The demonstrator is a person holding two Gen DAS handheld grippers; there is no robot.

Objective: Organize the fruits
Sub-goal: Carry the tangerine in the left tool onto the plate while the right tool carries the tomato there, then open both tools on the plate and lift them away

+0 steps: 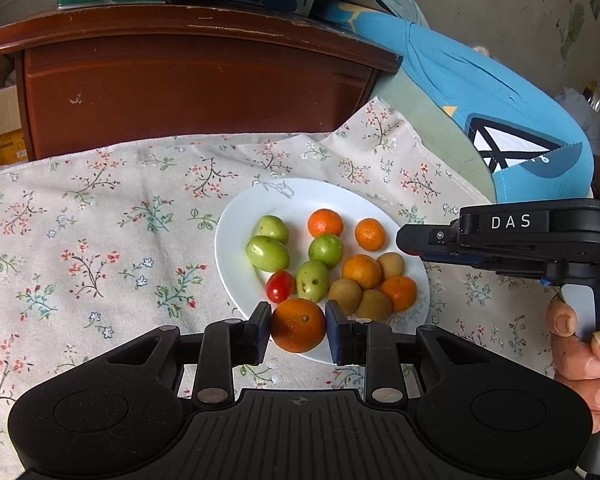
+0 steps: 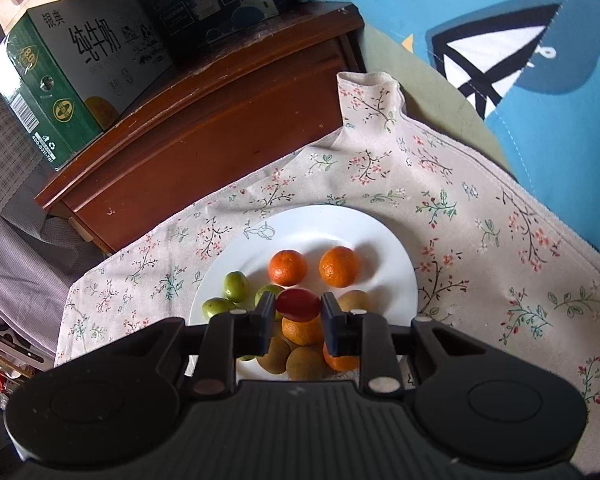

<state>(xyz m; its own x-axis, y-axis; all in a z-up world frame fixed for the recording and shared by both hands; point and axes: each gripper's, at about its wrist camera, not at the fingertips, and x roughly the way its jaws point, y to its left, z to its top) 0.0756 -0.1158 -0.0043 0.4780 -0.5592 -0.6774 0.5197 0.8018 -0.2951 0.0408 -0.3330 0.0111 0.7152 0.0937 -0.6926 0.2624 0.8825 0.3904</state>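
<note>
Holding fruit over the plate.
The left gripper squeezes a firm orange at its sides; the right gripper pinches a soft, squashy tomato.

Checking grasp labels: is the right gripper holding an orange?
No. In the right wrist view the right gripper has its fingers closed on a red cherry tomato, held above the white plate.
</note>
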